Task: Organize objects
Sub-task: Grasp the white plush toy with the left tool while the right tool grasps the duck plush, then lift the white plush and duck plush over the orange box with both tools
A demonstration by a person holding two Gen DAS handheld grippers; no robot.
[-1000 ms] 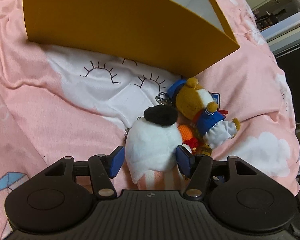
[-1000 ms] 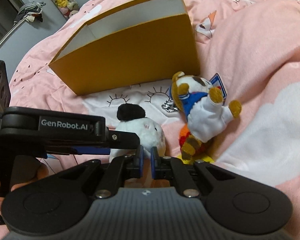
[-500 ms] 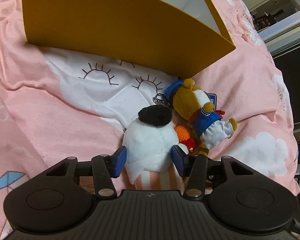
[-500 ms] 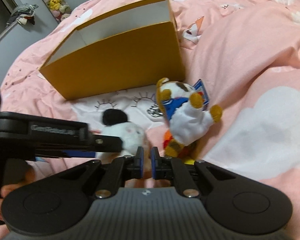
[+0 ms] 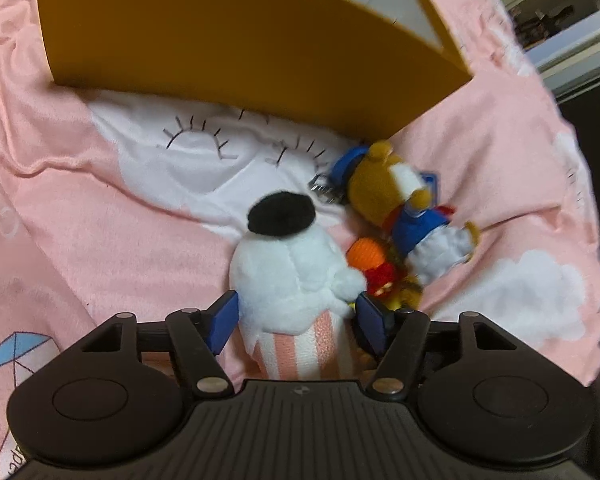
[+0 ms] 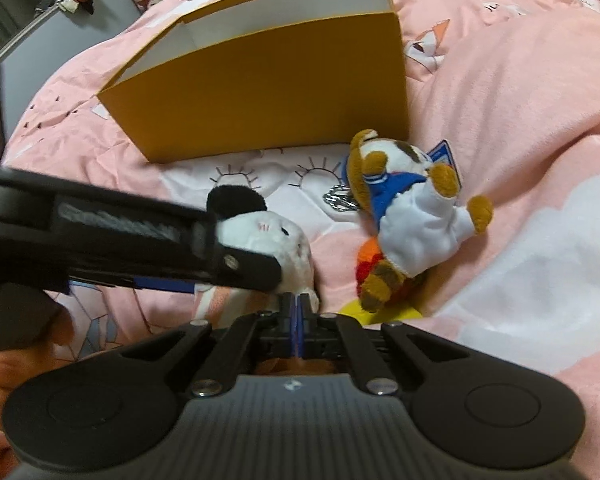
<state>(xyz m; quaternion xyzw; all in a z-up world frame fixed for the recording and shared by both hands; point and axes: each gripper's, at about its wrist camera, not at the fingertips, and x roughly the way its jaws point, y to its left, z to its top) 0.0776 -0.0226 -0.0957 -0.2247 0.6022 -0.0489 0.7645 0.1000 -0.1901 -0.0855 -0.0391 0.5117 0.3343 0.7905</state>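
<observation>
Left hand-held gripper (image 5: 296,318), jaws just opening, angles steeply down; right hand-held gripper (image 6: 296,312) is closed.

A bed with a pink cloud-print cover (image 6: 520,92) carried everything. On it stood an open yellow box (image 6: 268,92); near its front lay a white plush with a black ear (image 5: 284,276) and a brown dog plush (image 6: 408,216).

White plush (image 5: 288,276) between parted tongs (image 5: 296,322)

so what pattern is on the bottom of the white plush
Pink and white stripes on the white plush, clearest in the left wrist view.
</observation>
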